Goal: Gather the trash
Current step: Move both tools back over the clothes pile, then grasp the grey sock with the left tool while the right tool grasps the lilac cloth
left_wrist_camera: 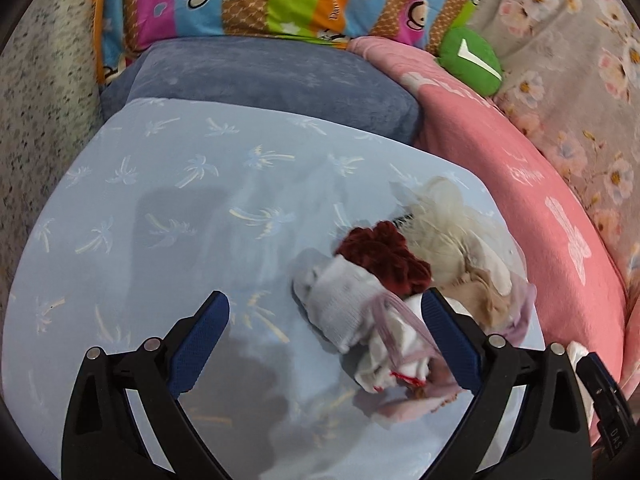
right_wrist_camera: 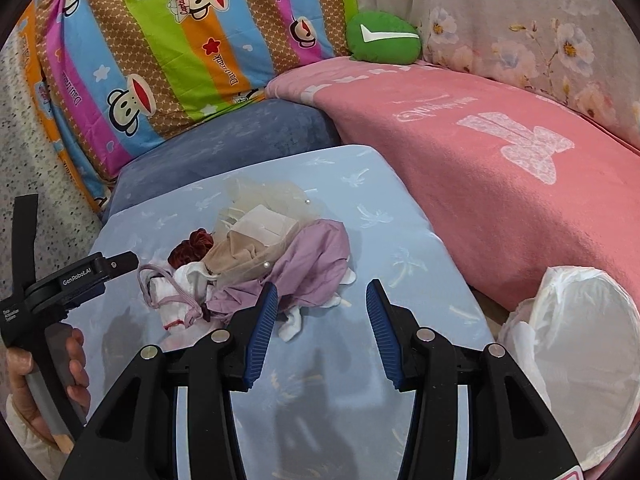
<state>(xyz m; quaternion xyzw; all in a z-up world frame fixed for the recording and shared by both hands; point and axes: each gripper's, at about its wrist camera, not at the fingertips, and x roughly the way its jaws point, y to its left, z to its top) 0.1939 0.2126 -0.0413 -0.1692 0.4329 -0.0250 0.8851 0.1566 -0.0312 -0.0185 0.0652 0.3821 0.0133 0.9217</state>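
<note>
Trash here is a small heap of crumpled bits (right_wrist_camera: 256,264) lying on a pale blue cushion with a palm print (right_wrist_camera: 400,248): lilac cloth, beige and cream gauze, a dark red scrunchie (left_wrist_camera: 384,258), a pale grey sock (left_wrist_camera: 340,300) and white scraps. A white plastic bag (right_wrist_camera: 576,360) gapes open just right of the right claw (right_wrist_camera: 322,332); I cannot make out anything inside it. That claw is spread wide and holds nothing, the heap just ahead and to its left. The left claw (left_wrist_camera: 326,338) is also wide open and empty, the heap ahead and reaching between its fingers toward the right one. Behind lie a blue-grey pillow (left_wrist_camera: 260,80), a pink blanket (right_wrist_camera: 480,152), a striped monkey-print pillow (right_wrist_camera: 168,48), and a green cushion (right_wrist_camera: 382,38).
</note>
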